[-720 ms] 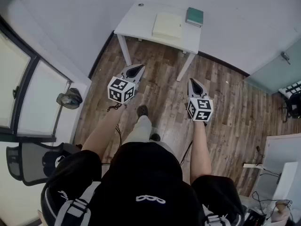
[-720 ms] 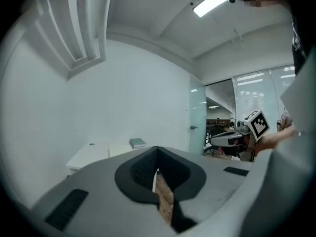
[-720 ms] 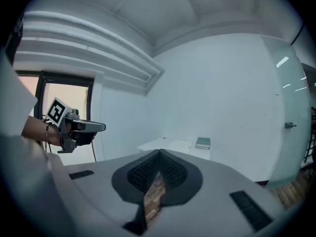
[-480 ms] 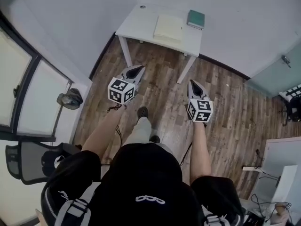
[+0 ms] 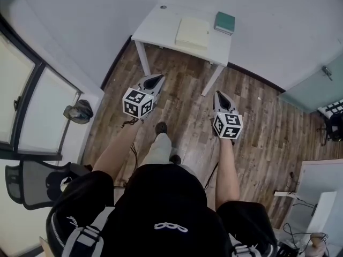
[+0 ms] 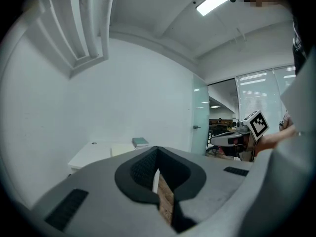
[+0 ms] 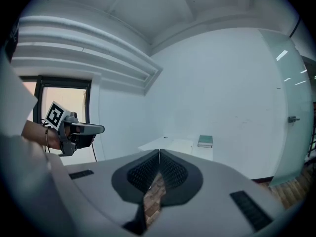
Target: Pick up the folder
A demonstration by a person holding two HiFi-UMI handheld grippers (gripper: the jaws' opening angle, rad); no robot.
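**Folder** [image 5: 192,32]: pale, lying flat on the white table [image 5: 158,28], just beside the green book [image 5: 224,22] at the table's far right corner.

**Left gripper** [image 5: 157,78] and **right gripper** [image 5: 218,93]: we hold both well short of the table, each with its jaws pressed together and empty.

**Table legs** [image 5: 142,58]: we see them in the head view alone.

**Ceiling lamp** [image 6: 213,1]: high above the table, in the left gripper view alone.
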